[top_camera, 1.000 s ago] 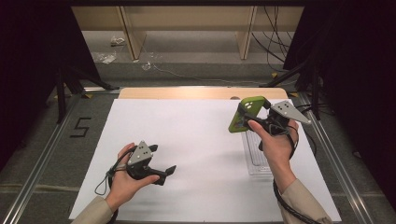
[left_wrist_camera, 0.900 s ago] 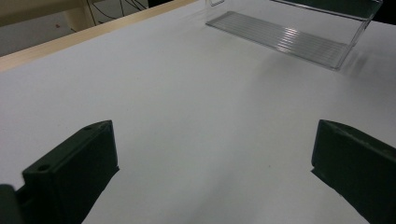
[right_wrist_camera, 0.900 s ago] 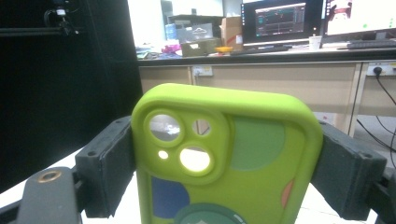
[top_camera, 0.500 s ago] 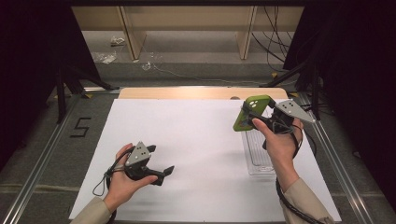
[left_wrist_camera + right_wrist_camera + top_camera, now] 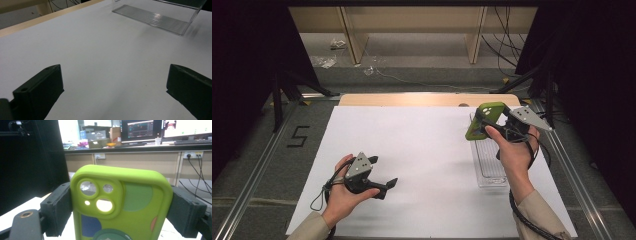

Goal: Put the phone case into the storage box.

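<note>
A lime-green phone case (image 5: 486,112) with camera cut-outs is held in the air at the right, and my right gripper (image 5: 493,123) is shut on its two long sides. In the right gripper view the case (image 5: 120,195) stands upright between the black pads (image 5: 56,210), back side facing the camera. It hangs above the far end of a clear plastic tray (image 5: 490,161) lying on the white sheet. My left gripper (image 5: 388,185) rests low at the front left, open, with nothing between its fingers (image 5: 40,92). The tray (image 5: 155,18) lies farther off ahead of it.
A white sheet (image 5: 422,150) covers the table, with a wooden strip (image 5: 412,99) along its far edge. Metal rails (image 5: 257,170) run along both sides. Beyond the table are wooden legs, loose cables and dark curtains.
My right gripper has carried the green case a little to the right and farther away, over the tray's far end. The left gripper has barely shifted.
</note>
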`<state>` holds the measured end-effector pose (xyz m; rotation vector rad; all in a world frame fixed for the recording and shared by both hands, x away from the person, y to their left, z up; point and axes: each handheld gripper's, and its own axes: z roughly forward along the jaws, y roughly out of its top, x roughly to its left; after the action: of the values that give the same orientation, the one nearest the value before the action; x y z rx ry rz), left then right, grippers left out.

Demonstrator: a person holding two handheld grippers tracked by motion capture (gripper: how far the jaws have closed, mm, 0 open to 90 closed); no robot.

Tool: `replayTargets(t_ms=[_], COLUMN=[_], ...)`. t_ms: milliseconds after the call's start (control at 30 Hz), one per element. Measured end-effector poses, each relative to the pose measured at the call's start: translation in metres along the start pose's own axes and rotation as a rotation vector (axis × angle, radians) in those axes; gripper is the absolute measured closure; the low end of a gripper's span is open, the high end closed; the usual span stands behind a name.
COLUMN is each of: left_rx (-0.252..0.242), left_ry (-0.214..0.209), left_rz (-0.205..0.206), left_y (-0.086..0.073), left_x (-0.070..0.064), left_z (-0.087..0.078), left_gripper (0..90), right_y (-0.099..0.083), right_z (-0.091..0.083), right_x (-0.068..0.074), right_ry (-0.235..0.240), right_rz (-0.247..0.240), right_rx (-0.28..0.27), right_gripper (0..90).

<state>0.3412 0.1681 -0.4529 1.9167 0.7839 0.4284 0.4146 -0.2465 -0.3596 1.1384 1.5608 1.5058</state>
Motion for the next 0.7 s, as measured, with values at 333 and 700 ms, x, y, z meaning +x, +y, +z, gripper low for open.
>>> replayTargets(t_ms=[333, 700], left_rx=[0.002, 0.002], left_ry=[-0.001, -0.003], left_rz=[-0.002, -0.003], left_y=[-0.002, -0.002], left_x=[0.000, 0.000], left_z=[0.000, 0.000], left_gripper=[0.0, 0.1], right_y=[-0.001, -0.001], right_z=[0.000, 0.000], right_x=[-0.007, -0.012], right_ry=[-0.022, -0.040], right_rz=[0.005, 0.003], right_rx=[0.004, 0.004], right_gripper=[17.1, 17.1])
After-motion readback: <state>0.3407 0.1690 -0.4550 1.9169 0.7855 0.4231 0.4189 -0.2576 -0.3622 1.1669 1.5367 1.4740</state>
